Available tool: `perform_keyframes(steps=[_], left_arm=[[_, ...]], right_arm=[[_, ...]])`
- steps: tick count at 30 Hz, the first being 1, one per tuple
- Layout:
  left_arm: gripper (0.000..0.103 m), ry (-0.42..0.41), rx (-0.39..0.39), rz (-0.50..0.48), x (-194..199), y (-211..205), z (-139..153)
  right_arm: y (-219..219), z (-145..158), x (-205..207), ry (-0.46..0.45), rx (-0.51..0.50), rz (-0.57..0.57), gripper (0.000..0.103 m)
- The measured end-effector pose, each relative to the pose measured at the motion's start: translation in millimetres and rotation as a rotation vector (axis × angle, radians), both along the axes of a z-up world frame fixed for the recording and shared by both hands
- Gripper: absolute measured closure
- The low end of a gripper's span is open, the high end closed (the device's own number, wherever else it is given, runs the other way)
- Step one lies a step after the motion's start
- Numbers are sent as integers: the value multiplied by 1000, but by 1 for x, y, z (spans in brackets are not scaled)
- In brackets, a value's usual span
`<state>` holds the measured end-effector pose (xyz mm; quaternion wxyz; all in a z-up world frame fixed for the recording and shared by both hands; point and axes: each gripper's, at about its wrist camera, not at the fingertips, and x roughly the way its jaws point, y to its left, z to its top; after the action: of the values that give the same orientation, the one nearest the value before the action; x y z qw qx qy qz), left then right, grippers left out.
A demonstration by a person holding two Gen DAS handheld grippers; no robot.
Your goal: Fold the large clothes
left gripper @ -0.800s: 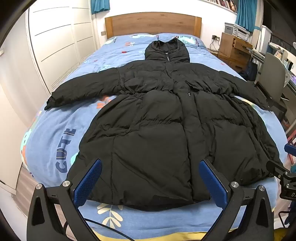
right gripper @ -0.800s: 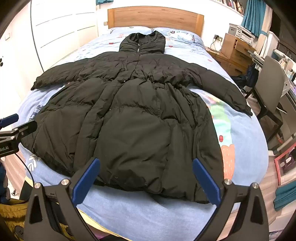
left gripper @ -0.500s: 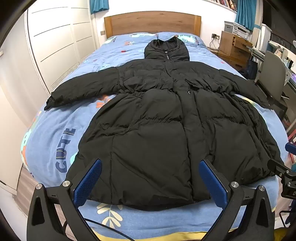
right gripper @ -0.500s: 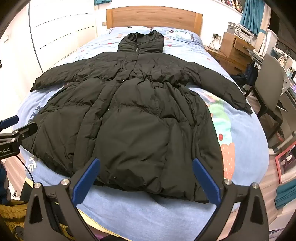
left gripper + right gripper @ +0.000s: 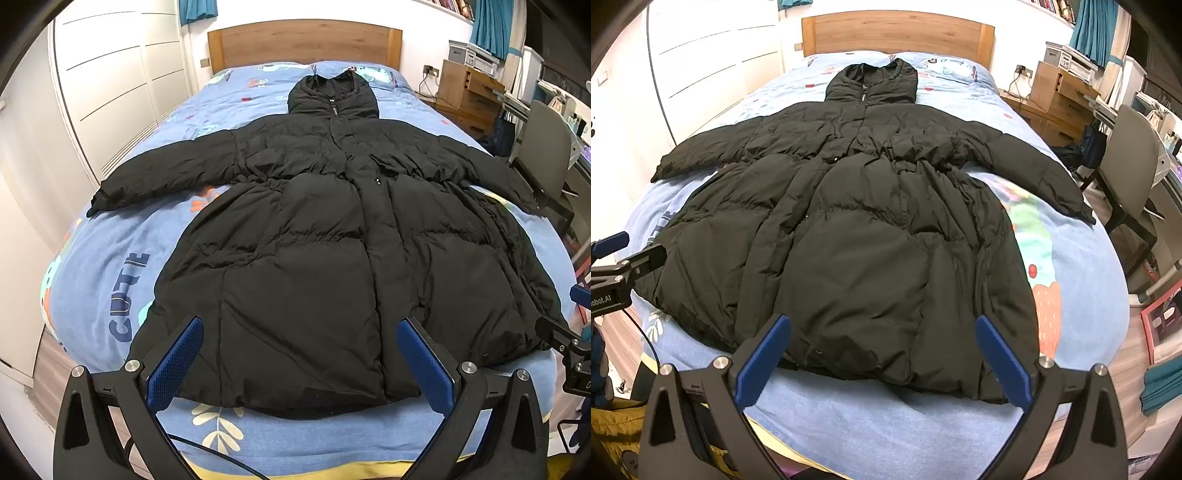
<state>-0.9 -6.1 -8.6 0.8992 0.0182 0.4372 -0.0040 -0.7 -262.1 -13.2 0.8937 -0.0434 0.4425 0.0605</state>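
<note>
Lying flat and face up on the bed with the blue cartoon-print cover (image 5: pixel 110 266), the long black quilted puffer coat (image 5: pixel 314 258) has its hood toward the wooden headboard (image 5: pixel 303 44) and both sleeves spread out sideways. Its hem reaches the near edge of the bed. The left tool (image 5: pixel 300 363) hangs just short of the hem, its blue-padded fingers (image 5: pixel 173 363) spread wide and holding nothing. The right tool (image 5: pixel 882 363) is likewise released and apart from the fabric, nearer the coat's right side. A grey chair (image 5: pixel 1134 155) stands beside the bed.
</note>
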Motion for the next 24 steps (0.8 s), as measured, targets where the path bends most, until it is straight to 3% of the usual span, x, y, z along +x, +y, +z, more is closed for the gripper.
perform_keyframes(steps=[24], left_arm=[[1, 47, -12, -30, 13, 3, -15]], right_arm=[[-12, -14, 12, 23, 6, -15, 2]])
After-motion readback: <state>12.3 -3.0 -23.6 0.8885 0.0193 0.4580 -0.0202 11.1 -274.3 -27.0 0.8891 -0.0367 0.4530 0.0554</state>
